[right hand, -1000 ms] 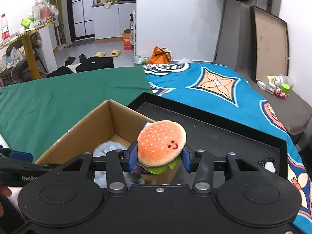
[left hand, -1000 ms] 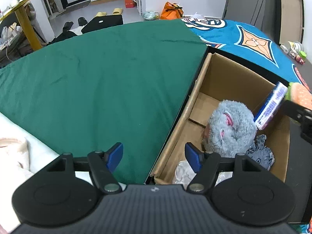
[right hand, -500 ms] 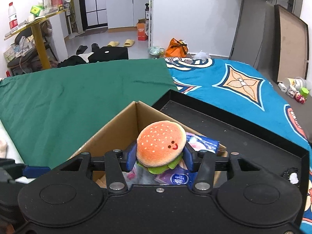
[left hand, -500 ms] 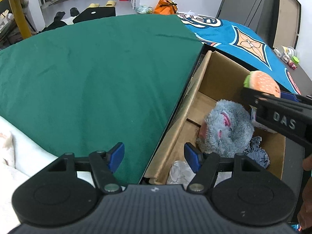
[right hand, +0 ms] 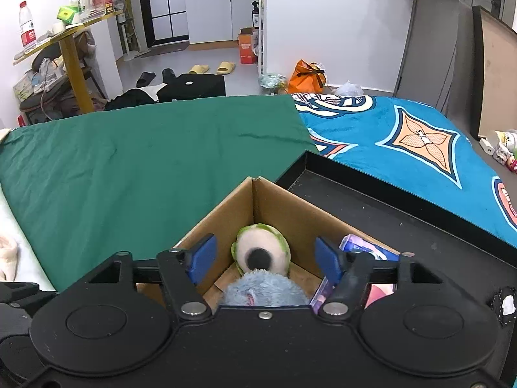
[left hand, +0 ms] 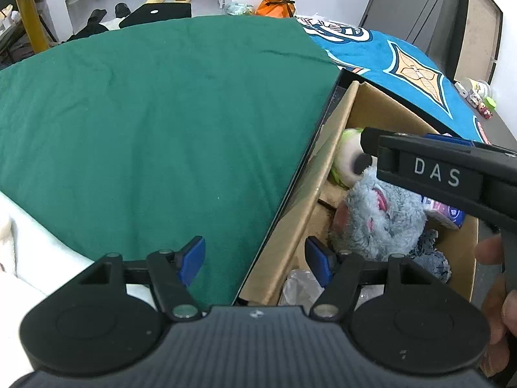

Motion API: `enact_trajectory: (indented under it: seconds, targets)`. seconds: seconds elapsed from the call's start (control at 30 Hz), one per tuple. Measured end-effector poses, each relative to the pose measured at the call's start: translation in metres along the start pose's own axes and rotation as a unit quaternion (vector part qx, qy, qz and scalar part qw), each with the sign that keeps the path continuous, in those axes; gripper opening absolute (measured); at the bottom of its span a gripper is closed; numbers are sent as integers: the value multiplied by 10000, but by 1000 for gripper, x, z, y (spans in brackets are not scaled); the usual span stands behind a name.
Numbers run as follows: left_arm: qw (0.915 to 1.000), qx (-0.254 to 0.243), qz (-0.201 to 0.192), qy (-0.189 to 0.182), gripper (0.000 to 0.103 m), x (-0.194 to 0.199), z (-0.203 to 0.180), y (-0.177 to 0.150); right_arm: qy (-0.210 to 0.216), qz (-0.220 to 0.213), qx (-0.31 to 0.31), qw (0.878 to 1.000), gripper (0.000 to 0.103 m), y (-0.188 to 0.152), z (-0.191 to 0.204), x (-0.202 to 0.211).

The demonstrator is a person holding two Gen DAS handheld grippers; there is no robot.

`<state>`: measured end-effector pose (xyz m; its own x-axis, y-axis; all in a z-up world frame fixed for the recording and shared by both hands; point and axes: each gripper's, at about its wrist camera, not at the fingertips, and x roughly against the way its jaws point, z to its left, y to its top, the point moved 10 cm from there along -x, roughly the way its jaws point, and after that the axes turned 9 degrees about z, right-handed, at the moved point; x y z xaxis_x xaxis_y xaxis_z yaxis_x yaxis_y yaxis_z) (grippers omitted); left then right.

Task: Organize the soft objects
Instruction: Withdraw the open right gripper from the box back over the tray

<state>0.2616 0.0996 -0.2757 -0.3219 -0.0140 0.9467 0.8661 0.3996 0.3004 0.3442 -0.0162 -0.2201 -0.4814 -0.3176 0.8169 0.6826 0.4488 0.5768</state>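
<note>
The right gripper (right hand: 263,258) is hanging over the brown cardboard box (right hand: 226,223), jaws just opened wide and empty — the round plush burger toy (right hand: 261,253) is lying underside-up inside, beside the fluffy grey-blue plush (right hand: 265,287); the left gripper (left hand: 255,258) is waiting wide, empty.

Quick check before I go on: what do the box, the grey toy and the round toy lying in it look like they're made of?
Box: plain brown corrugated cardboard, matte, with creased walls and raw cut edges. Grey toy: shaggy, fluffy plush, probably synthetic fur, with pink stitched patches. Round toy: short-pile plush, cream face with a dark centre spot and a fuzzy green rim; the filling cannot be judged.
</note>
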Motion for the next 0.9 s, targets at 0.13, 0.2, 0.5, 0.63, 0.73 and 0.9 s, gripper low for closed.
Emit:
enact_trajectory:
  seconds: [0.13,0.2,0.5,0.63,0.73,0.9]
  targets:
    - [10000,-22,-2,5,67,-1,0,0,49,-24,-74,10000,67,0,-1,4]
    - [10000,-24,2,4,67,-1,0,0,70,-54,-82,9999,67,-2,-1,9]
    - [9998,-107,-96,131,67,5,-4,-1,127,-102,-182,9997,67,-8,-6,26]
    - [9996,-115,-168,192,67,10,-6,-1,143,-131,-269,9994,67,-16,-11,34]
    - [9990,-225,-285,258,67,17,-13,-1,150,-131,-311,9993,67,-22,-16,38]
    - [9979,-352,-390,382,67,25,-22,-3,134,-167,-354,9991,67,-32,-27,49]
